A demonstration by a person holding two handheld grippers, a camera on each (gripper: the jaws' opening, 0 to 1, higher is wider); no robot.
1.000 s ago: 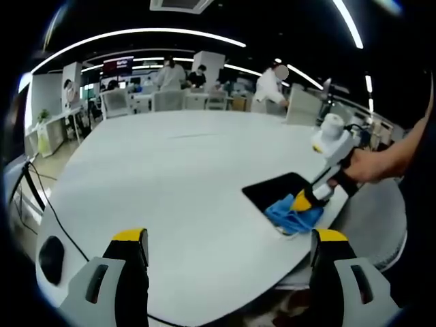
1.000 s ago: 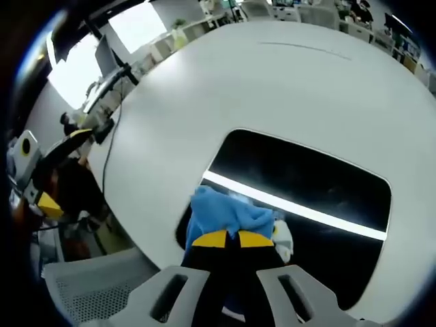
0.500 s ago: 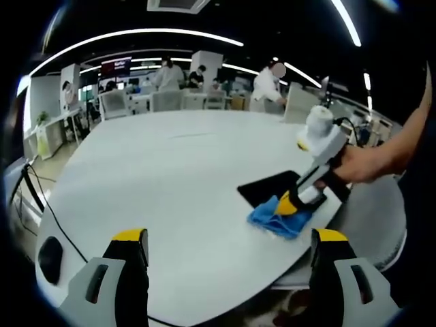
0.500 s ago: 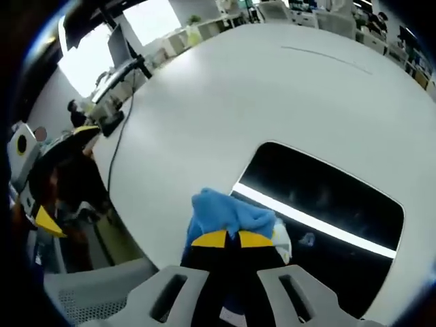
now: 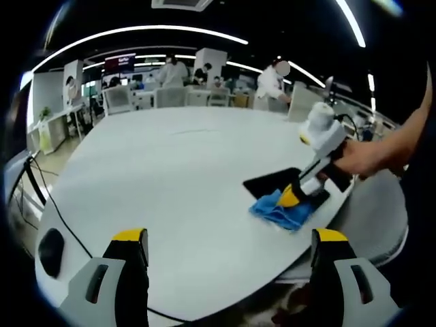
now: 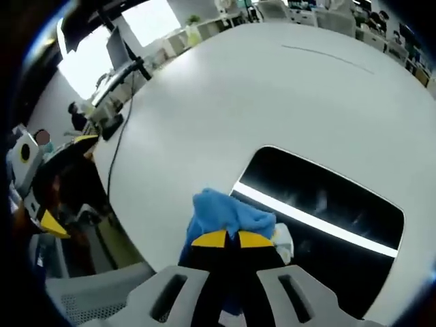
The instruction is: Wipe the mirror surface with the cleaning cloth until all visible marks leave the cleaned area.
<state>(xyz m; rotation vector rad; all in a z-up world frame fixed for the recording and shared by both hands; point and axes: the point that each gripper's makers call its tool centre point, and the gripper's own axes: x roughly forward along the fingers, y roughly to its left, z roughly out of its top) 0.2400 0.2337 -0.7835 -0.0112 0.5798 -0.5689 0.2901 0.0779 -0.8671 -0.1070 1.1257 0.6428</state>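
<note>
Right gripper (image 6: pixel 227 239): my jaws clamp the blue cleaning cloth (image 6: pixel 228 216) at the mirror's (image 6: pixel 327 204) near edge.
Left gripper (image 5: pixel 228 238): jaws spread, holding nothing, over the white table (image 5: pixel 170 177).

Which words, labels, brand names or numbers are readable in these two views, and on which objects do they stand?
None can be read.
Wall screen far behind the table: bright lettering, too small and blurred.
Cloth, mirror, right gripper, left gripper: no text visible.

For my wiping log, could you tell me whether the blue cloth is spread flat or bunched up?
Bunched up: the blue cloth sits crumpled in folds, pinched by the right gripper at the mirror's near edge.
</note>
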